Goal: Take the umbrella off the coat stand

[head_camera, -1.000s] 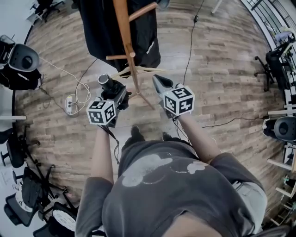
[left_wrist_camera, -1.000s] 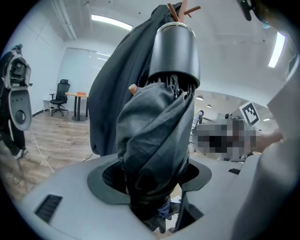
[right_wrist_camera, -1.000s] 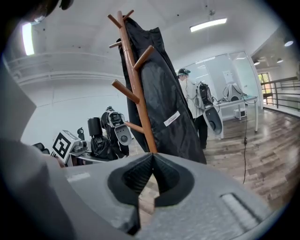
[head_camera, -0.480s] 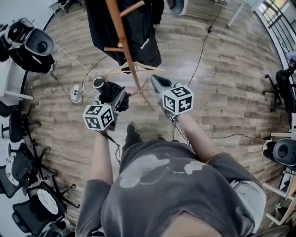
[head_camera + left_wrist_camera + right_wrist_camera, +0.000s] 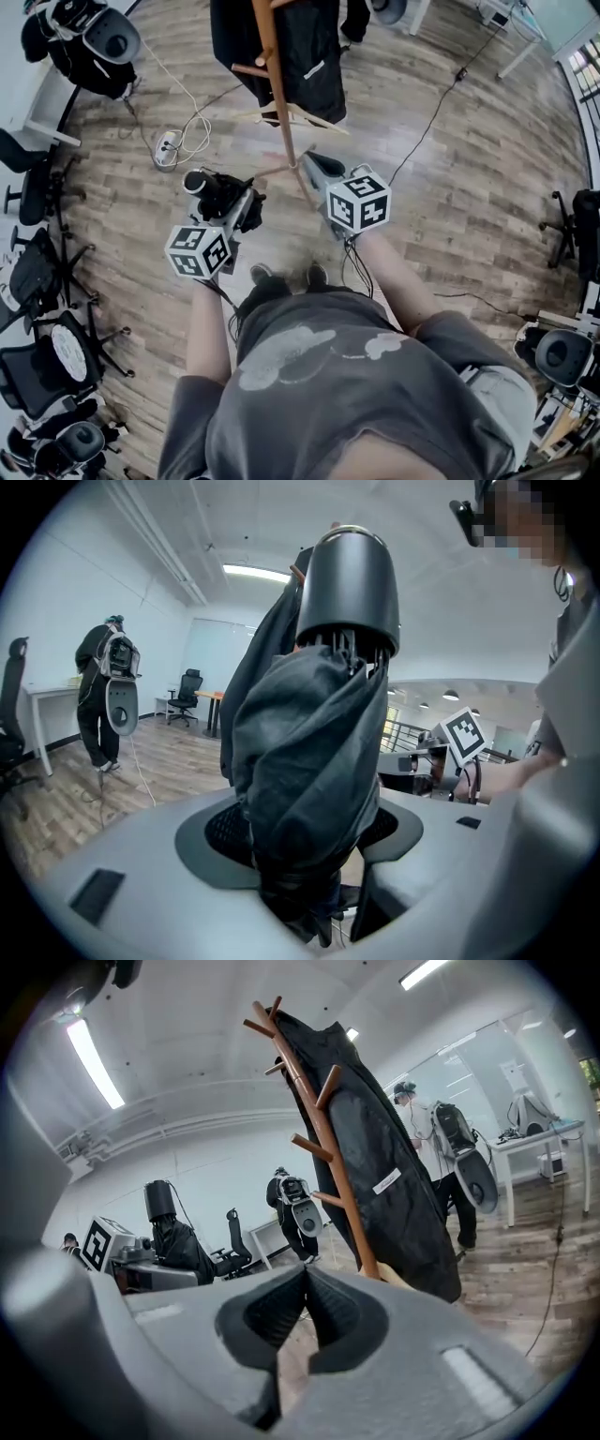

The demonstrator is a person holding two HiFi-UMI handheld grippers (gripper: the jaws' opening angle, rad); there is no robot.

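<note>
Umbrella (image 5: 314,742) looks already off the coat stand (image 5: 278,103) imo. Left gripper (image 5: 234,208) is clamped on the folded fabric w/ the gray cap end poking out front, prob gripped mid-bundle so it doesn't flop. Right gripper (image 5: 317,169) has its jaws pinched together, nothing in em, parked at 3 o'clock of the umbrella. Stand + black coat (image 5: 314,56) sit at 12. Floor's open at 1-3; office chairs (image 5: 37,281) crowd 9, power strip (image 5: 167,145) at 11, so backing twd 6 seems safest.
</note>
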